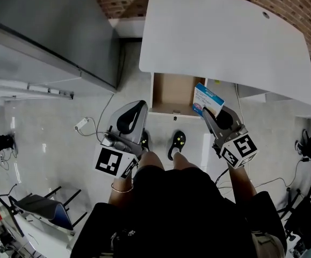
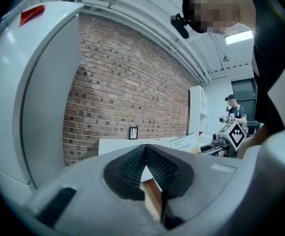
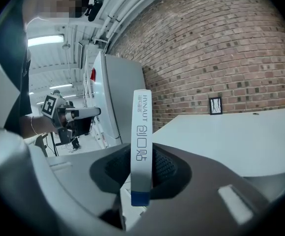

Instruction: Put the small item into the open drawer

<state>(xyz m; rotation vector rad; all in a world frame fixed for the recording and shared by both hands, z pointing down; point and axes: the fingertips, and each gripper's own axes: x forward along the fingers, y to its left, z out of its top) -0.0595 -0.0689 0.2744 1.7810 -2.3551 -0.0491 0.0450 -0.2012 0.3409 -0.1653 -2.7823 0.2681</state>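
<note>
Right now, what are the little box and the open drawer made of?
The little box looks like thin cardboard with a smooth finish: flat white-and-blue printed faces and sharp, straight edges. The open drawer looks like wood or fibreboard inside, with a matte finish: plain brown panels, though no grain shows from here.

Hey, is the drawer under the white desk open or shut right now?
Open. The head view shows the drawer's bare brown inside pulled out past the white desk's edge.
</note>
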